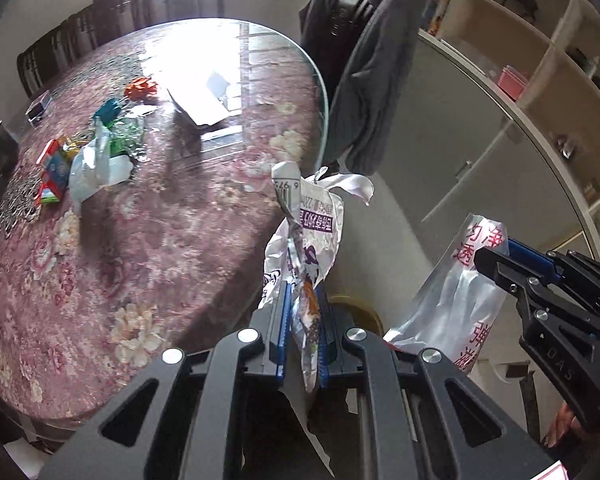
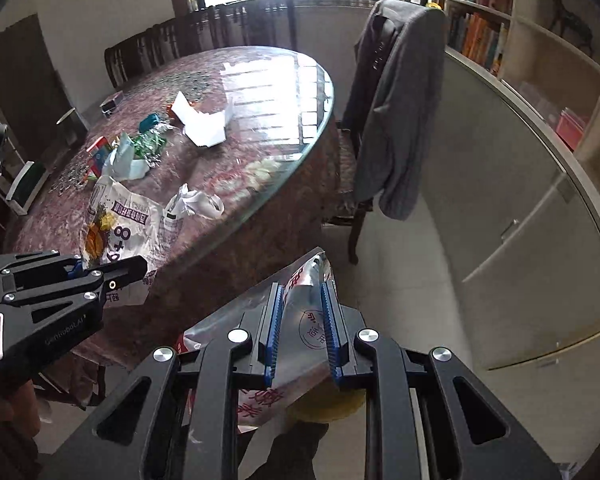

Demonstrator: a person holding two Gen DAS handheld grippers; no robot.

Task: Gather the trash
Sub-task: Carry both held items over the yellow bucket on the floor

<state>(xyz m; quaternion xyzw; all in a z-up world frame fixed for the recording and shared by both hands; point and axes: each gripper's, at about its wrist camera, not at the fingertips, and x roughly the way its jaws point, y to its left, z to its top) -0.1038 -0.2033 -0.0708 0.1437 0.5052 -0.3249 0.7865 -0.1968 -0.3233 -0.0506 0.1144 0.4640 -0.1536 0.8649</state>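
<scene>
Round and glass-topped over a floral maroon cloth, the dining table [image 1: 172, 240] sits beside both my grippers. My left gripper [image 1: 302, 312] is clamped on a crumpled white printed snack wrapper [image 1: 312, 216] past the table's near edge. My right gripper [image 2: 300, 320] pinches a clear plastic bag with red lettering [image 2: 300, 344] over the floor. More wrappers [image 1: 96, 160] lie near the table's far-left edge; a grey jacket [image 2: 400, 120] drapes a chair.
</scene>
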